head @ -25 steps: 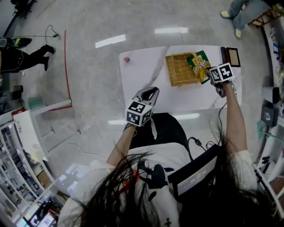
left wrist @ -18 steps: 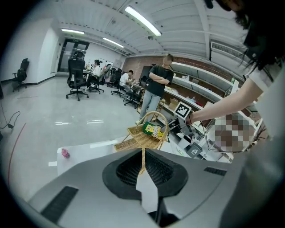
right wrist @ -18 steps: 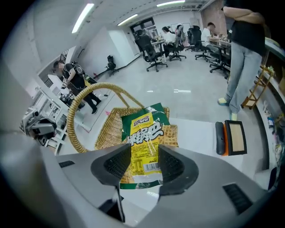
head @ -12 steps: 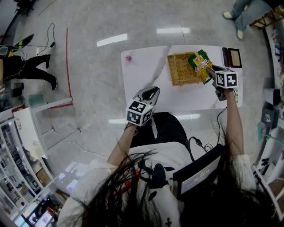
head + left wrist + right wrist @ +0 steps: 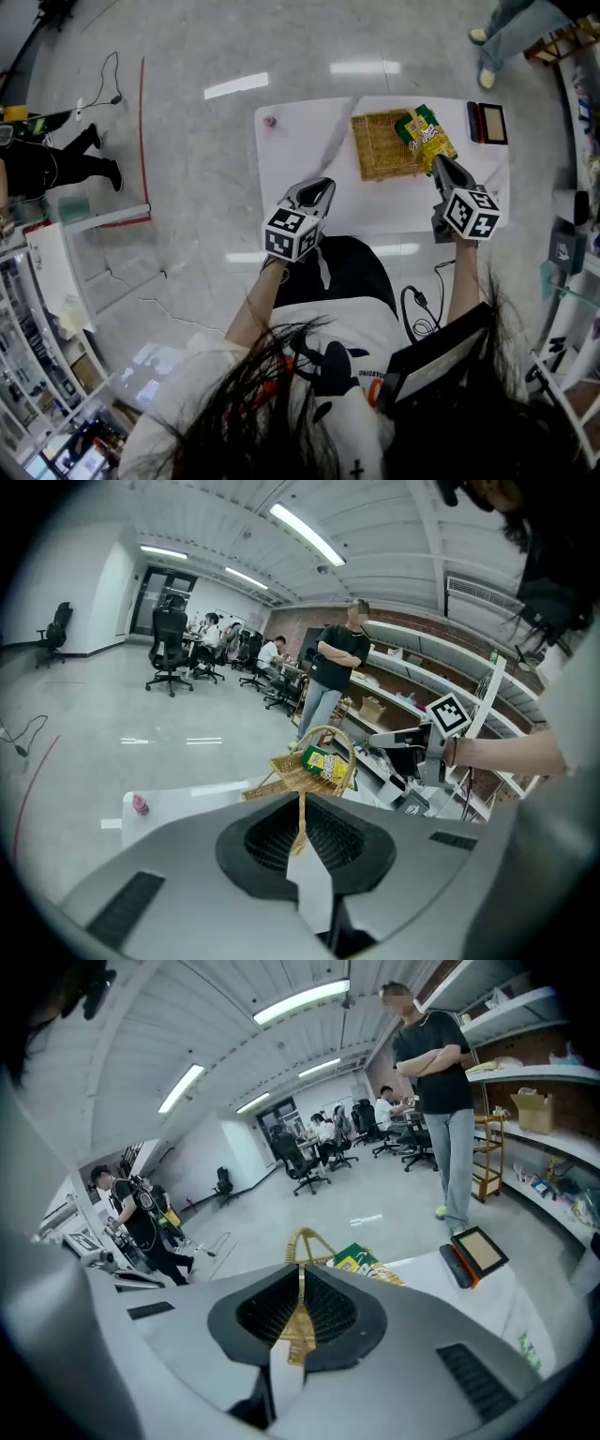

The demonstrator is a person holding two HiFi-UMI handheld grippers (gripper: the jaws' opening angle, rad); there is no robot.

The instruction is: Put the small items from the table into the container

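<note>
Between picks: packet (image 5: 427,136) in basket (image 5: 380,150), left gripper (image 5: 323,186) and right gripper (image 5: 440,162) pressed together, empty. Next, likely: spread for pink item (image 5: 269,122).

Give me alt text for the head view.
White table with a wicker basket, a yellow-green packet at its right edge, and a pink item at the far left corner. The right gripper, jaws closing empty, hovers by the packet; left gripper over the table's near side.

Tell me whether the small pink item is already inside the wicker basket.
No, the small pink item sits on the white table's far left corner, well apart from the wicker basket.
</note>
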